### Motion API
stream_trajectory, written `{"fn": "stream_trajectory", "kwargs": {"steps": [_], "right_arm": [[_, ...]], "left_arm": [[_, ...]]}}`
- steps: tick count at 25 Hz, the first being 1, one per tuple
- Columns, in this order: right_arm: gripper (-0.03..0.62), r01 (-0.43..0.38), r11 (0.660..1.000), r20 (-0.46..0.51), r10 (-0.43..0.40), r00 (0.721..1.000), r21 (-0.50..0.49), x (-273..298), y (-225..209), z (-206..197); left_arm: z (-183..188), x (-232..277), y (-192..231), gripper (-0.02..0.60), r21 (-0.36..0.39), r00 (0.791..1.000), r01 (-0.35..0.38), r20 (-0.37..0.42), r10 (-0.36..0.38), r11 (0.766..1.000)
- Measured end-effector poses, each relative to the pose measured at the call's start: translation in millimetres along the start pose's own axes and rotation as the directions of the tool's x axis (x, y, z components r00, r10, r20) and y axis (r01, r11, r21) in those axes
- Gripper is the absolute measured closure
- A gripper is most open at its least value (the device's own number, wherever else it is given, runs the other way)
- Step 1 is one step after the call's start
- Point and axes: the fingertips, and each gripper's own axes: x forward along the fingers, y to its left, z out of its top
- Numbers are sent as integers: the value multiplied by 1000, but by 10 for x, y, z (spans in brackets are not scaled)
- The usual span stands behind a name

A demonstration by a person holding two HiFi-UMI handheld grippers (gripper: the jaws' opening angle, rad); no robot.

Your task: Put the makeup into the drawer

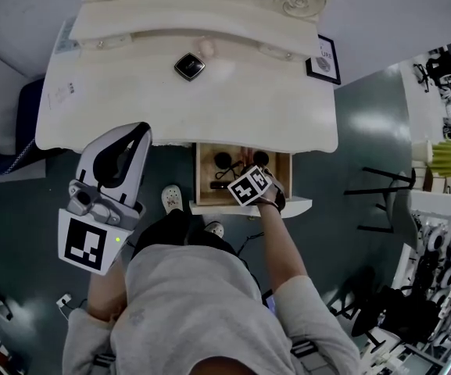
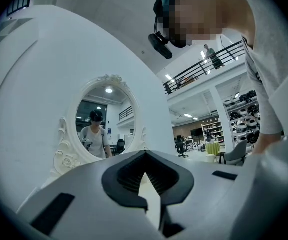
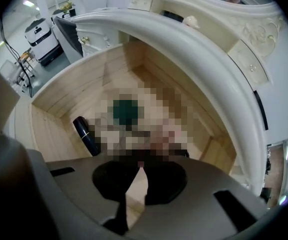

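A wooden drawer (image 1: pixel 202 172) stands pulled out under the white vanity table (image 1: pixel 131 108). Dark makeup items (image 1: pixel 223 160) lie inside it. My right gripper (image 1: pixel 242 178), under its marker cube, reaches down into the drawer. In the right gripper view its jaws (image 3: pixel 140 168) are shut with nothing showing between them, low over the drawer floor (image 3: pixel 74 84). A dark blue tube (image 3: pixel 85 134) lies to their left; a mosaic patch hides the other items. My left gripper (image 1: pixel 135 135) is held left of the drawer at the table's front edge, shut and empty (image 2: pixel 144 154). A black compact (image 1: pixel 188 66) sits on the tabletop.
A pale pink object (image 1: pixel 207 48) lies behind the compact, and a small framed picture (image 1: pixel 323 59) stands at the table's right end. The oval mirror (image 2: pixel 104 119) rises at the back. A dark stool (image 1: pixel 381 198) stands to the right on the floor.
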Motion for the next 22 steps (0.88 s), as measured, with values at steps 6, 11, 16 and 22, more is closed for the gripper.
{"fn": "stream_trajectory", "kwargs": {"steps": [6, 11, 16, 22], "right_arm": [[560, -9, 1000, -7, 9, 1000, -6, 30, 11, -2], [560, -27, 999, 15, 26, 1000, 42, 3, 13, -11], [553, -46, 996, 51, 42, 998, 78, -35, 20, 18], [555, -29, 991, 147, 9, 989, 132, -218, -72, 113]], "left_arm": [[-31, 120, -1, 568, 6, 999, 46, 6, -46, 999], [-28, 175, -19, 568, 5, 997, 71, 10, -71, 997], [-22, 193, -49, 568, 7, 996, 87, 13, -87, 996], [22, 165, -109, 568, 16, 997, 76, 18, -77, 997]]}}
